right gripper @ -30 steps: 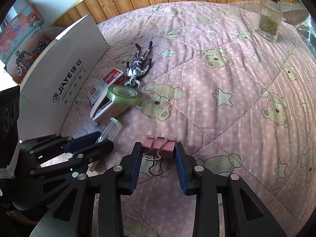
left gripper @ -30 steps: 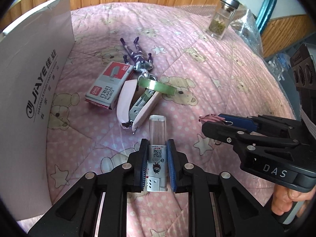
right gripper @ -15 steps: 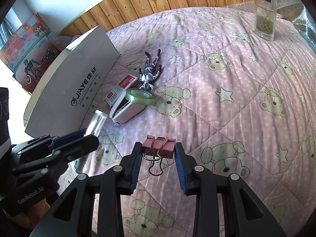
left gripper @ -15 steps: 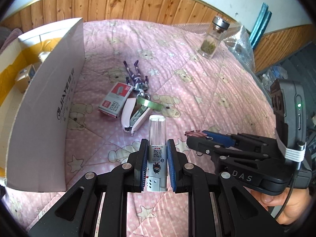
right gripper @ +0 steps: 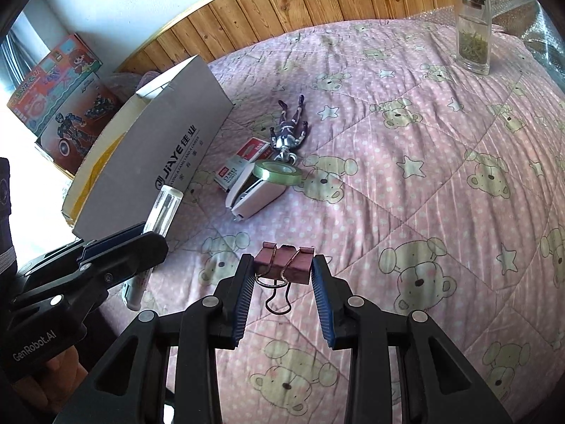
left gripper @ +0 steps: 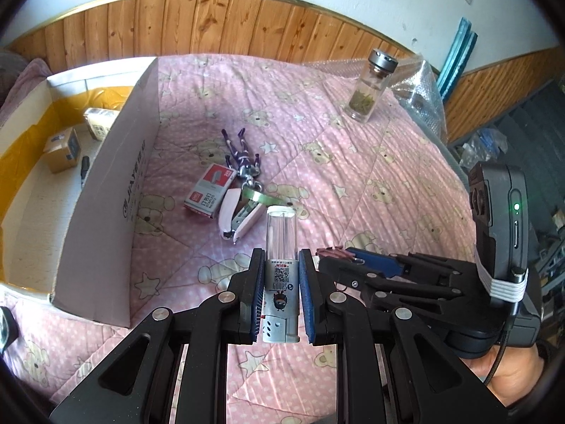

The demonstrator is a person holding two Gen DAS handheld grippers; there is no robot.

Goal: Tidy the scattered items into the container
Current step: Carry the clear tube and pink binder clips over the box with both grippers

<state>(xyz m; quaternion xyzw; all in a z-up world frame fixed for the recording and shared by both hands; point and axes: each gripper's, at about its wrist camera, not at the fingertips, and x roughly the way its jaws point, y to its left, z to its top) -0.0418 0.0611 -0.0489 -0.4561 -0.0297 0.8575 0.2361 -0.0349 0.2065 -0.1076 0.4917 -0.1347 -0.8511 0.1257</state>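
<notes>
i'm looking down at a bed covered in a pink quilt (right gripper: pixel 441 183) with bears and stars, backed by wooden wall panelling (left gripper: pixel 247 24) under a white wall. at the quilt's left edge sits the open cardboard box (left gripper: pixel 106 190), its white printed side facing the clutter; inside i can see two small cartons (left gripper: pixel 63 145) on its floor. beyond the box, in the right wrist view, a colourful toy box (right gripper: pixel 60 106) stands by the wall.

my left gripper (left gripper: pixel 281 296) is clenched on a clear tube with a printed label (left gripper: pixel 281 247), held off the quilt and pointing away from me. my right gripper (right gripper: pixel 283 282) is clamped on pink binder clips (right gripper: pixel 284 263), their wire handle hanging between the fingers, also clear of the surface. the two grippers sit side by side, near each other but apart.

still lying on the quilt, close beside the box wall: a staple box (left gripper: pixel 210 190), a white stapler (left gripper: pixel 240 217) with a roll of green tape (right gripper: pixel 277 171) resting on it, and a purple figure (left gripper: pixel 243 155) just behind. a glass jar with a metal lid (left gripper: pixel 370 88) stands well apart at the far right, next to bubble wrap (left gripper: pixel 416 92).

the quilt right of the clutter is bare.
</notes>
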